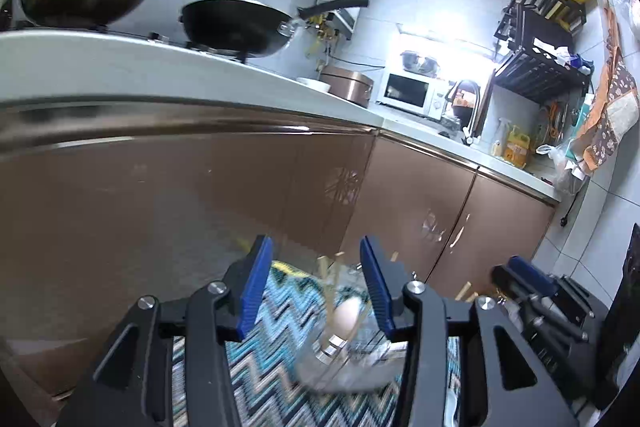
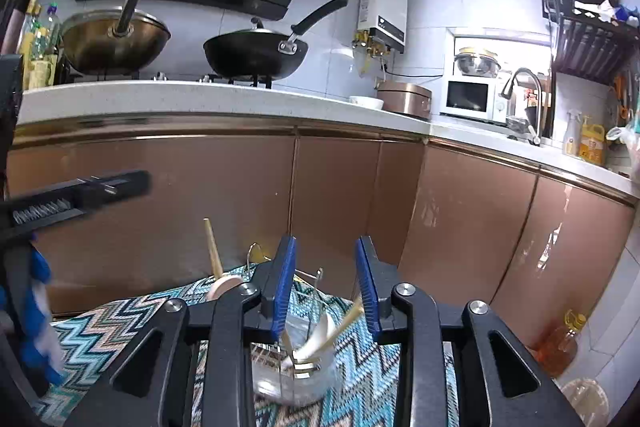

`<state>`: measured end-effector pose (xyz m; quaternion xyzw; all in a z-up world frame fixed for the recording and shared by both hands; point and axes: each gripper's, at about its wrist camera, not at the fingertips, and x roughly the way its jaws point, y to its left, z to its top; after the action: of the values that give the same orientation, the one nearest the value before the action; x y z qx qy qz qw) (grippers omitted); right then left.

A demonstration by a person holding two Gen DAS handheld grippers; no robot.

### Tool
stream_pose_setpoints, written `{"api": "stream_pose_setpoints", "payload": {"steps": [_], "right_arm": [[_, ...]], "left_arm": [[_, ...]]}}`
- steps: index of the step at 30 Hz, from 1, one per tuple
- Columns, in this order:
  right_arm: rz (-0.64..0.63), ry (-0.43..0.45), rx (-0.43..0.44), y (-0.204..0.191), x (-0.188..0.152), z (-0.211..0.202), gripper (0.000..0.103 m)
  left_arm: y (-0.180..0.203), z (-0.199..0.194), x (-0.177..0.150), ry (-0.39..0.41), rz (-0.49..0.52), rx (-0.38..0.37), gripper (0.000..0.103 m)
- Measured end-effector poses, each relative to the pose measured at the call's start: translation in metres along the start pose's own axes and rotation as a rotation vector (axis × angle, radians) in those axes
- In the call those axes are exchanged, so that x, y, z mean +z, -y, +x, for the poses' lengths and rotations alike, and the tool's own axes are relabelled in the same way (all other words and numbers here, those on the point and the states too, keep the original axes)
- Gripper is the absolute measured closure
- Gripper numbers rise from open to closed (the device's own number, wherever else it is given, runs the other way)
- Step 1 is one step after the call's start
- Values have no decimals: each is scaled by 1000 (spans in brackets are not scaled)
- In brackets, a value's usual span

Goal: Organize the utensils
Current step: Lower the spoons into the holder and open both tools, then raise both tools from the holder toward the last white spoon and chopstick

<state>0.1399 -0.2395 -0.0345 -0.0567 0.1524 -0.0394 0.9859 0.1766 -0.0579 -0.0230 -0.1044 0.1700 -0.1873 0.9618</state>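
A clear glass jar stands on a zigzag-patterned cloth spread over a low surface in front of brown kitchen cabinets. Everything here is placed relative to that jar.

Inside the jar are several utensils: a pale spoon and a wooden-handled piece that leans up and to the right, so its long axis runs from the jar's base toward the upper right. Just beyond the jar, to its left, a wooden spoon stands nearly upright with its handle pointing up.

The right gripper sits directly above and just behind the jar, its blue pads apart and nothing pressed between them; the leaning handle passes close to the right pad, apparently not gripped. The left gripper also has its pads apart and empty, with the jar below and slightly right of its centre. The jar is blurred in both views.

Judging from this, both hands are about equally near the jar, the right one more squarely over it. Any next reach would likely come down along the utensils' upright axes.
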Motion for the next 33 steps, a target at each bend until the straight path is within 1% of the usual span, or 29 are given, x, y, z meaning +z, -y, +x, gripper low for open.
{"api": "stream_pose_setpoints", "payload": {"steps": [1,3,4,7,11,18,24,33], "right_arm": [[6,-4,-1,3,1,-9,71],[21,-12,-3,7,2,-25,67],[31,-14,-5,9,1,-34,67],[54,-31,-16,16,-1,-59,63],[74,-68,-26,22,-10,-86,62],[91,-101,-50,24,-23,-126,62],[114,-105,-60,25,-27,-159,62],[147,-88,-59,22,-29,-203,60]], "left_arm": [[-6,-11,2,-12,-6,11,58],[-19,-34,6,-26,-20,33,56],[-26,-49,8,-26,-26,47,56],[-39,-79,10,-19,-34,76,55],[-55,-120,4,-10,-28,112,54],[-69,-169,-9,-22,-16,139,51],[-64,-198,-21,-23,-7,142,49],[-47,-229,-38,-29,11,106,48]]}}
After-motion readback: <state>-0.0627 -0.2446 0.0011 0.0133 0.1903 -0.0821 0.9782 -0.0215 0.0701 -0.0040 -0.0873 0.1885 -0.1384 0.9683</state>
